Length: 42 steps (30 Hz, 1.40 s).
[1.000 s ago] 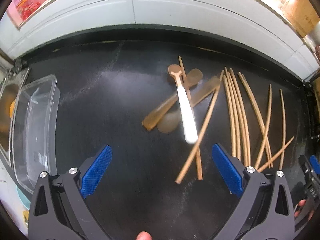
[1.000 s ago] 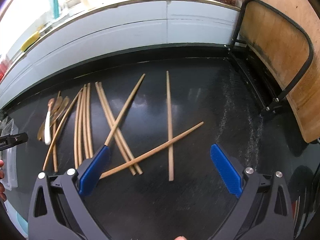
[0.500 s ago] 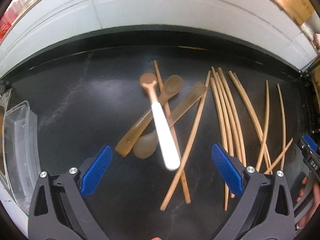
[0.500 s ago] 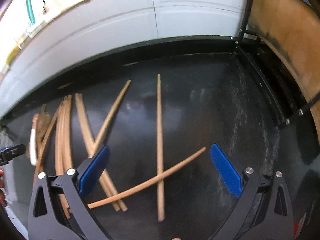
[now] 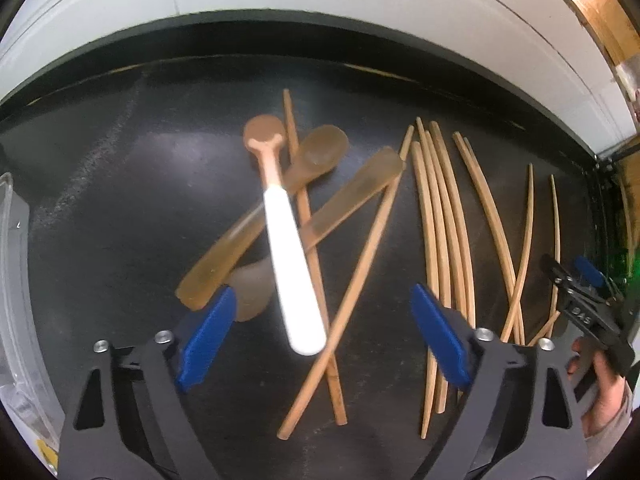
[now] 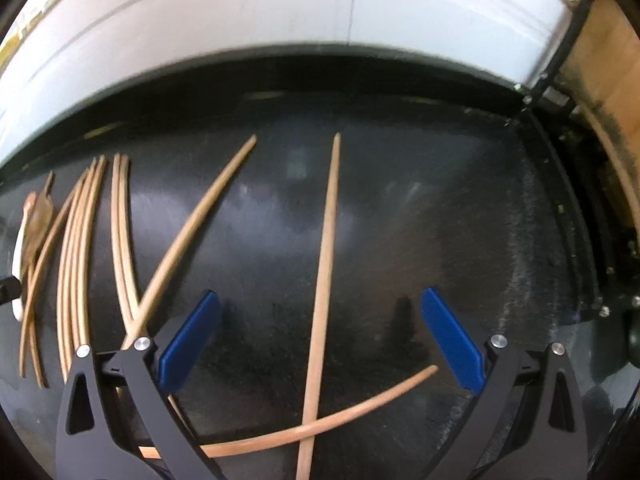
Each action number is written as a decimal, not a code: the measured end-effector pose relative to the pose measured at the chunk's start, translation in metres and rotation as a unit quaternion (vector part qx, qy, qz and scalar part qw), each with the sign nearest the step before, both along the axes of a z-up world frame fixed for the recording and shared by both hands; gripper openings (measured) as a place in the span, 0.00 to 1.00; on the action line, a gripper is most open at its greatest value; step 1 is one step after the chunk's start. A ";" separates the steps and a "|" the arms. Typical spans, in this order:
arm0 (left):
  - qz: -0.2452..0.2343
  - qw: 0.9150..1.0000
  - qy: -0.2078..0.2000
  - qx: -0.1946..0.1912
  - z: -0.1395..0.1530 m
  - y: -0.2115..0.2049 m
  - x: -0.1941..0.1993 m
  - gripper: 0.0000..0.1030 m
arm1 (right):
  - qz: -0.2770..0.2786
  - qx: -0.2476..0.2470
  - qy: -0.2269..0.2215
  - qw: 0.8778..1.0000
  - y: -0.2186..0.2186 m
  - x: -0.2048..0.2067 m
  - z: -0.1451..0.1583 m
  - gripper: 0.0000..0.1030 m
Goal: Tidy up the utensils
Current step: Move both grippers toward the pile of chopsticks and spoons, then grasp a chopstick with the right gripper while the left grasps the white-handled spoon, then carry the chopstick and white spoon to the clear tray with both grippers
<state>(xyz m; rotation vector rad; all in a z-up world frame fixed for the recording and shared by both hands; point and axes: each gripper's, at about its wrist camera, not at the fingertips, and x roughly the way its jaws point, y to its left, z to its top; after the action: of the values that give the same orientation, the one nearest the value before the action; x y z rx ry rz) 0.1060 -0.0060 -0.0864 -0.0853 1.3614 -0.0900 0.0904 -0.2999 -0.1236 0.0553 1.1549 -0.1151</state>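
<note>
A white-handled spoon [image 5: 294, 280] lies across two amber translucent spoons [image 5: 320, 152] and two crossed wooden chopsticks [image 5: 352, 276] on the black tabletop [image 5: 120, 200]. My left gripper [image 5: 324, 332] hangs just above them, jaws closing. The white handle's end and the crossed chopsticks sit between its blue pads [image 5: 206, 332], untouched. More chopsticks [image 5: 440, 220] lie in a bundle to the right. My right gripper [image 6: 320, 340] is open over one straight chopstick [image 6: 326, 260] that crosses a curved one [image 6: 360, 408]. It also shows at the left wrist view's right edge as the right gripper [image 5: 580, 296] in a hand.
A clear plastic container [image 5: 16, 280] stands at the table's left edge. A white tiled wall [image 6: 280, 20] runs along the back. A wooden board in a black metal frame [image 6: 612, 80] stands at the right end. Several chopsticks [image 6: 80, 260] lie left of the right gripper.
Both grippers have come down closer to the table. The left one has shifted over the spoons and its jaws have narrowed. The right one has slid over the straight chopstick.
</note>
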 end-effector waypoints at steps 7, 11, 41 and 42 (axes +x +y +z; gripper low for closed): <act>-0.014 1.000 -0.001 -0.015 0.001 -0.015 -0.001 0.66 | 0.013 0.014 -0.030 0.999 0.001 -0.001 -0.005 0.95; -0.020 1.000 -0.009 -0.021 0.001 -0.017 0.000 0.59 | 0.020 0.014 -0.039 0.999 0.003 -0.012 -0.004 0.95; 0.002 0.991 -0.128 -0.045 0.041 0.009 -0.015 0.09 | 0.004 0.088 -0.089 0.992 0.003 -0.055 0.031 0.07; 0.002 0.991 -0.128 -0.051 0.047 0.010 -0.014 0.09 | 0.003 0.095 -0.092 0.991 0.003 -0.055 0.036 0.07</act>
<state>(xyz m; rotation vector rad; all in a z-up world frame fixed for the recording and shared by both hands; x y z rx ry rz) 0.0924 0.0037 -0.0395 -0.1561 1.1007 -0.1619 0.0350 -0.2972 -0.0877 0.2269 0.9782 0.0056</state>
